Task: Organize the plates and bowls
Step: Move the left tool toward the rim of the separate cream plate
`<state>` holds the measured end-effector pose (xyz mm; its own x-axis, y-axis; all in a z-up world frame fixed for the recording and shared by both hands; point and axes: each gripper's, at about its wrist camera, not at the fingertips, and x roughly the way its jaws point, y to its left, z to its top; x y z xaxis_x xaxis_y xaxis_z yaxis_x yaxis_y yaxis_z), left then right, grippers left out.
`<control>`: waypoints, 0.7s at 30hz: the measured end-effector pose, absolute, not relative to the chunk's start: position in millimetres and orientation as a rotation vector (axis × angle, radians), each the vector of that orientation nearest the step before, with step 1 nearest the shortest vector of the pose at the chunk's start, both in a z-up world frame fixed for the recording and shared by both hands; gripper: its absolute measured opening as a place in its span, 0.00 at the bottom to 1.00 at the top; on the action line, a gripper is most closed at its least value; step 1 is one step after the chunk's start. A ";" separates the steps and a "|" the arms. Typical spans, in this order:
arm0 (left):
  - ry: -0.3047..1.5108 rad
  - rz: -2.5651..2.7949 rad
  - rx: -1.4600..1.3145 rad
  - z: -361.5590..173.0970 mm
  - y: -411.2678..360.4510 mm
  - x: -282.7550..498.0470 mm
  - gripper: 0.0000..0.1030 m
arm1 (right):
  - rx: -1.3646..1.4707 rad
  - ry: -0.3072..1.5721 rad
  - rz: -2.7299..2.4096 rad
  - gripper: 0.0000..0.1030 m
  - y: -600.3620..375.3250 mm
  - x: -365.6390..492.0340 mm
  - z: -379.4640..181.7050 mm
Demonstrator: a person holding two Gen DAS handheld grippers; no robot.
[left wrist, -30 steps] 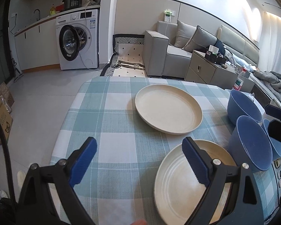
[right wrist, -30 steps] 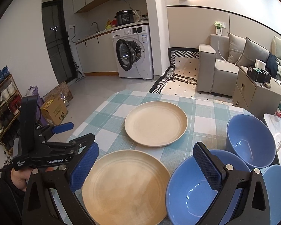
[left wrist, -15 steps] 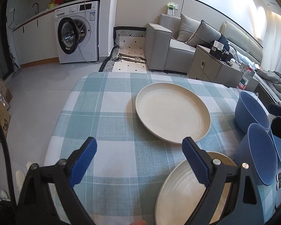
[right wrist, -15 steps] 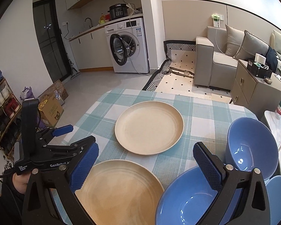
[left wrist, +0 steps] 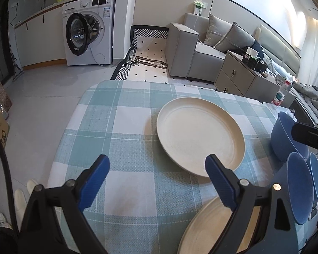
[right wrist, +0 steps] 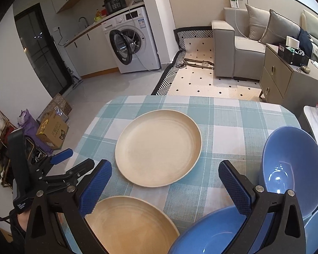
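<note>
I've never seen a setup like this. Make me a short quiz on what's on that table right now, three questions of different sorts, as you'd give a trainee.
1. How many cream plates lie on the checked tablecloth?
2. True or false: the far plate is stacked on the near plate.
3. Pick one. The left gripper is: A) shut on a plate; B) open and holding nothing; C) shut on a bowl.

Key
1. Two.
2. False: they lie apart, with cloth showing between them.
3. B. The right gripper is open and empty too; the blue bowls sit untouched at the right side.
</note>
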<state>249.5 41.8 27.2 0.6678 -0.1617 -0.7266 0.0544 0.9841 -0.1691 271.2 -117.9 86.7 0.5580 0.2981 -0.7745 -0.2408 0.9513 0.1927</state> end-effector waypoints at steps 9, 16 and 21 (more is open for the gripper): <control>0.854 -0.125 -0.122 17.1 35.7 267.6 0.89 | 0.042 0.981 0.322 0.99 -112.3 302.9 69.6; 0.890 -0.139 -0.127 4.4 30.6 285.2 0.89 | 0.063 1.056 0.320 0.99 -115.4 329.8 48.8; 0.907 -0.138 -0.129 -1.6 29.0 296.1 0.89 | 0.068 1.097 0.304 0.99 -119.3 348.5 33.7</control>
<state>296.1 29.0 -1.6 0.6085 -0.1739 -0.7743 0.0646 0.9833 -0.1700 348.5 -119.3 33.7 0.4193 0.2755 -0.8650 -0.2084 0.9566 0.2037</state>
